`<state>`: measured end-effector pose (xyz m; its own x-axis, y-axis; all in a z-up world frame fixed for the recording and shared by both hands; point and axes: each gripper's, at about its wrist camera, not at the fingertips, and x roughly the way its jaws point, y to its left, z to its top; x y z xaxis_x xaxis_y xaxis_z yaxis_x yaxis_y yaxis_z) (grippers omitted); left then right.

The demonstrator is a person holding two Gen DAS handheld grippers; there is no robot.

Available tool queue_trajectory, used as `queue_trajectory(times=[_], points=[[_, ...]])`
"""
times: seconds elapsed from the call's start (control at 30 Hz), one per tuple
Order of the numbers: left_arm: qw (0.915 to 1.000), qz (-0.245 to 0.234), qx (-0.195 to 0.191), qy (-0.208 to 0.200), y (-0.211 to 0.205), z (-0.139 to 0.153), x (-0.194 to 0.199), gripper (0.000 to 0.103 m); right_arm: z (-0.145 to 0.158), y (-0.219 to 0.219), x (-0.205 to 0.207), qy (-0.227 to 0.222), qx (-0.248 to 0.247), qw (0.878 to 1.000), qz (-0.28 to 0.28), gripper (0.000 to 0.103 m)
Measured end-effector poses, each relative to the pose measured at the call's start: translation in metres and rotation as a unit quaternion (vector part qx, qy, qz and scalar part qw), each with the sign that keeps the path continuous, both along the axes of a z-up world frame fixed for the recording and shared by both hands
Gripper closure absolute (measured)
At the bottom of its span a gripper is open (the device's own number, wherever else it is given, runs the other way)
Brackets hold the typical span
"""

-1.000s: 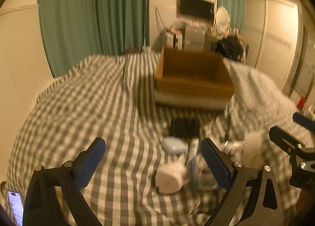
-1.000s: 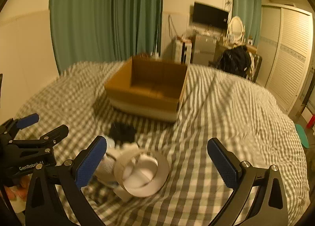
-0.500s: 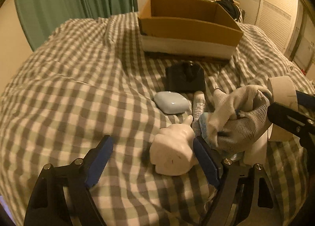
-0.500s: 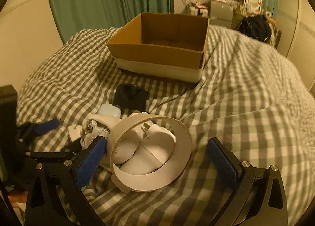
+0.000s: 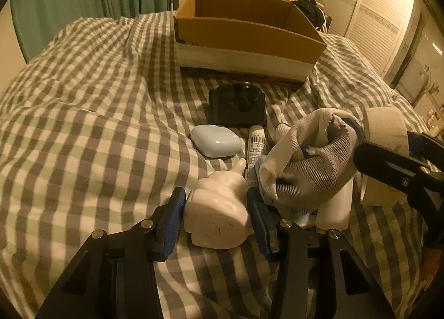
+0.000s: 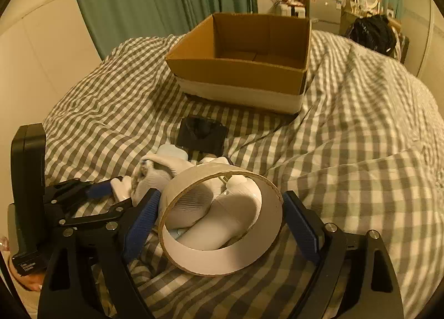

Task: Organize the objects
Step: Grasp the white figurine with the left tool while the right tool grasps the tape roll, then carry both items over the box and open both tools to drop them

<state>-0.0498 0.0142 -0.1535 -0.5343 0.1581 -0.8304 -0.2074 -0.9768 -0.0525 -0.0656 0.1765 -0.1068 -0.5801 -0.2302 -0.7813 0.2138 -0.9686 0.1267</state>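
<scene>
1. Clutter pile sits mid-bed on the checked duvet [image 5: 83, 130], in front of the open cardboard box [image 5: 249, 38] further up the bed. That's presumably where it all goes, since the box looks bare inside from the right wrist view.
2. Left gripper [image 5: 216, 216] has its blue pads closed up against both sides of a white hand-shaped figurine [image 5: 219, 213], which is lying on the duvet. Looks like a side grip ready for lifting.
3. Right gripper [image 6: 220, 224] brackets a wide tape roll [image 6: 222, 221]; the pads are right at its outer wall, but I can't tell if they're actually squeezing.
4. The roll leans on a knit glove [image 5: 310, 163] and a white bottle [image 6: 222, 227] shows through its hole, so lifting might drag those.
5. Still waiting just behind: pale blue case [image 5: 215, 141], barcoded tube [image 5: 256, 149], black case [image 5: 237, 108] nearest the box.
</scene>
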Motion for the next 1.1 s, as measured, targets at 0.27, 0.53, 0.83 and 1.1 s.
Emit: queue_trajectory(times=[0.27,0.53,0.83,1.1], points=[[0.9992,0.003,-0.008,0.04,-0.001,0.031,0.017,0.056,0.045,0.001,0.022,0.054,0.022,0.998,-0.01,0.015],[0.9944,-0.003,-0.013,0.105,-0.001,0.1,0.013,0.056,0.105,0.005,0.027,0.112,0.038,0.993,-0.018,0.015],[0.9861,-0.011,-0.002,0.166,0.007,0.179,-0.048,0.056,0.182,0.007,-0.026,0.181,0.063,0.981,-0.026,0.015],[0.9814,-0.023,-0.008,0.191,0.031,0.207,-0.144,0.056,0.207,0.011,-0.115,0.193,0.042,0.98,-0.025,0.015]])
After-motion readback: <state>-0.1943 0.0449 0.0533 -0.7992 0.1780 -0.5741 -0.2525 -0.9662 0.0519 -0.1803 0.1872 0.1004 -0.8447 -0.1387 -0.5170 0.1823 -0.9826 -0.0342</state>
